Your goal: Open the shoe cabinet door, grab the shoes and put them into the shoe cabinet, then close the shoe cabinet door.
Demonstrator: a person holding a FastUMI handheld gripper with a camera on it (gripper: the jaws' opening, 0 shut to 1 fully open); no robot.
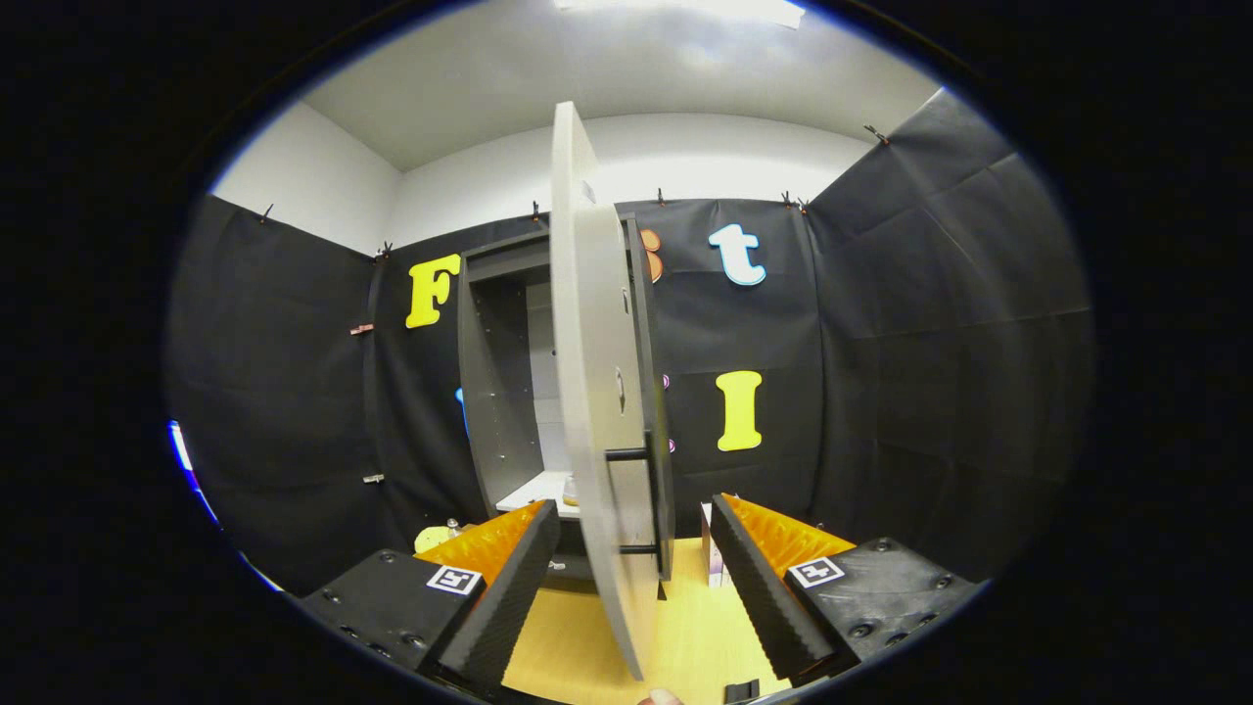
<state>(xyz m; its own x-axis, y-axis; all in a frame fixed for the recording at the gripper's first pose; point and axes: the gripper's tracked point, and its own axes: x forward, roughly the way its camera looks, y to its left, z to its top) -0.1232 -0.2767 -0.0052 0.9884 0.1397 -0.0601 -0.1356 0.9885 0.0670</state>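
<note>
Gripper view, cabinet door (597, 392) edge-on, upright, between spread tool (631, 578) fingers

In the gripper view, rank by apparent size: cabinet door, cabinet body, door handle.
1. Cabinet door, though it is nearest the camera, between the open gripper fingers.
2. Cabinet body.
3. Door handle.

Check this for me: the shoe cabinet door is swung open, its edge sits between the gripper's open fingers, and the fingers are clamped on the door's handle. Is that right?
Not quite. The gripper view shows the shoe cabinet door swung open with its edge between the open fingers of the gripper, but the fingers are not clamped on the handle; they stand apart on either side, touching nothing.
</note>
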